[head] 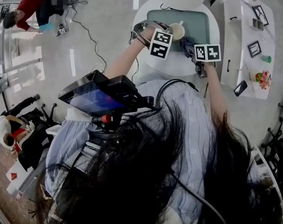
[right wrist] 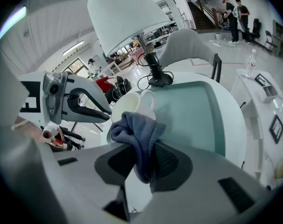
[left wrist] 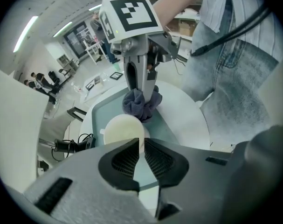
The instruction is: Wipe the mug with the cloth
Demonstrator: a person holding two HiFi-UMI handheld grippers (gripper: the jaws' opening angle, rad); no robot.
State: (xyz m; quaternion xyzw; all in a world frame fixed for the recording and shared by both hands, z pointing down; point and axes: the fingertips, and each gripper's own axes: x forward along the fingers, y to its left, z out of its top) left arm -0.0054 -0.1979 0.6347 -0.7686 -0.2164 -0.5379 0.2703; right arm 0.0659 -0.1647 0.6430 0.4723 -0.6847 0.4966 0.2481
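Mug (right wrist: 130,107), cream, one handle: it is hanging tilted over the near edge of a teal mat (right wrist: 197,111) on the round white desk (head: 178,66), with its mouth turning toward the right gripper's camera and its handle pointing away from the left tongs (left wrist: 142,146). Those tongs are pinching the mug's wall, with only a thin pale strip of it showing in the slit between the ribbed pads. Cloth (right wrist: 140,134), blue-grey terry: it is bunching up between the right tongs (right wrist: 143,163), which are clamping it mid-fold. Its top is pressing against the mug's lower side and its tail is dangling below the pads. Marker cubes, one per gripper (head: 160,43) (head: 207,52): they are carrying black-and-white square patterns rather than lettering. The right gripper view alone is showing the mug's open mouth, a white lampshade (right wrist: 127,13) on a black stem at the desk's far side, a clear bottle (right wrist: 251,62) and two people (right wrist: 234,13) standing far off. The left gripper view is giving the mug only as a pale round shape, with the right tongs coming straight down behind it, and the wearer's striped shirt and jeans (left wrist: 225,73) filling the right side. The head view alone is taking in a white side table (head: 234,36) bearing small framed pictures, a dark screen (head: 97,97) at the wearer's chest and a person in red (head: 31,3) crouching on the floor.
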